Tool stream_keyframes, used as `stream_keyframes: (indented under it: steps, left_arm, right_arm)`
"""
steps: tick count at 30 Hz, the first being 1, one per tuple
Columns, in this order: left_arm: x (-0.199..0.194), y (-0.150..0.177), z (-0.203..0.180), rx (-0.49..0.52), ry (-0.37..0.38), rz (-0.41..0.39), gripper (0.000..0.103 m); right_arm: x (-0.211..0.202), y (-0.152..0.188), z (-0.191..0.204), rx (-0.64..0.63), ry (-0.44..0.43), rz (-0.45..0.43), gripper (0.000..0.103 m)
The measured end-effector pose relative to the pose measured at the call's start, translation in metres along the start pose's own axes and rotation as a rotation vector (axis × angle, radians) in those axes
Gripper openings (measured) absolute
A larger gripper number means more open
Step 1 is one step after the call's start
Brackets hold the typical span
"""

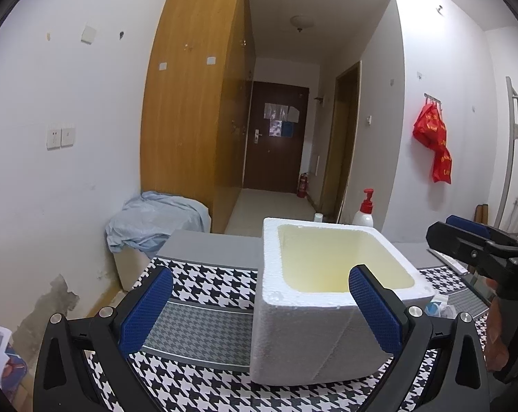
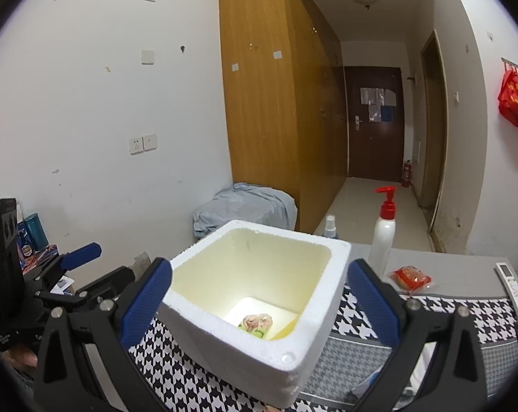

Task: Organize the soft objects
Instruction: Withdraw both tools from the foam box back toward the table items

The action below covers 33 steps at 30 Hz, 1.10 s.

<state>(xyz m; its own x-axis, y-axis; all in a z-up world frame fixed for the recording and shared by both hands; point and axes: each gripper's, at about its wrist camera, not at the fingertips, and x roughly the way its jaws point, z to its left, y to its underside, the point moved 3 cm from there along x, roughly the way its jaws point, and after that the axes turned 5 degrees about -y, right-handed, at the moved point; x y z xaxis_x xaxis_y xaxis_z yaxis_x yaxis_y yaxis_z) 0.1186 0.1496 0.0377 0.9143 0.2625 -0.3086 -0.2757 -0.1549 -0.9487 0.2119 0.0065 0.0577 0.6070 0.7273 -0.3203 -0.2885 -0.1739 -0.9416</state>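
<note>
The left tongs (image 1: pixel 260 309) are spread wide with nothing between the blue pads, hanging low over the near edge of the table (image 1: pixel 204 285), and the right tongs (image 2: pixel 259 305) are likewise released and empty, held above the white foam box (image 2: pixel 259 295).

The main risk, as I judge it, is the box itself. It is light foam resting loose on the houndstooth cloth (image 2: pixel 176 370), and a pad catching its rim on the way down or up could tip it or slide it toward the table edge. The right tongs straddle its near corner closely, so a careless descent may knock the wall rather than enter the opening. The pump bottle (image 2: pixel 382 240) stands just beside the box's far right corner and could be toppled if the box is shoved.

One soft thing, a small pinkish bundle with a bit of green (image 2: pixel 257 324), already lies on the floor of the box, below and between the right tongs' pads. A red packet (image 2: pixel 410 278) lies on the table toward its far right side, near the bottle, well apart from both tongs. It looks crinkly, so too light a pinch could let it slip.
</note>
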Motion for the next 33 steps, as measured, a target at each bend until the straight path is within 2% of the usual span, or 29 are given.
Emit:
stream_keyframes:
  steps: [16,33]
  left_arm:
    - [-0.034,0.008,-0.026,0.017,0.032,-0.052,0.102]
    - [-0.044,0.035,-0.038,0.003,0.047,-0.07,0.102]
  right_arm:
    - [-0.047,0.017,-0.005,0.002,-0.005,-0.08,0.103]
    - [-0.074,0.06,-0.014,0.023,0.01,-0.117,0.103]
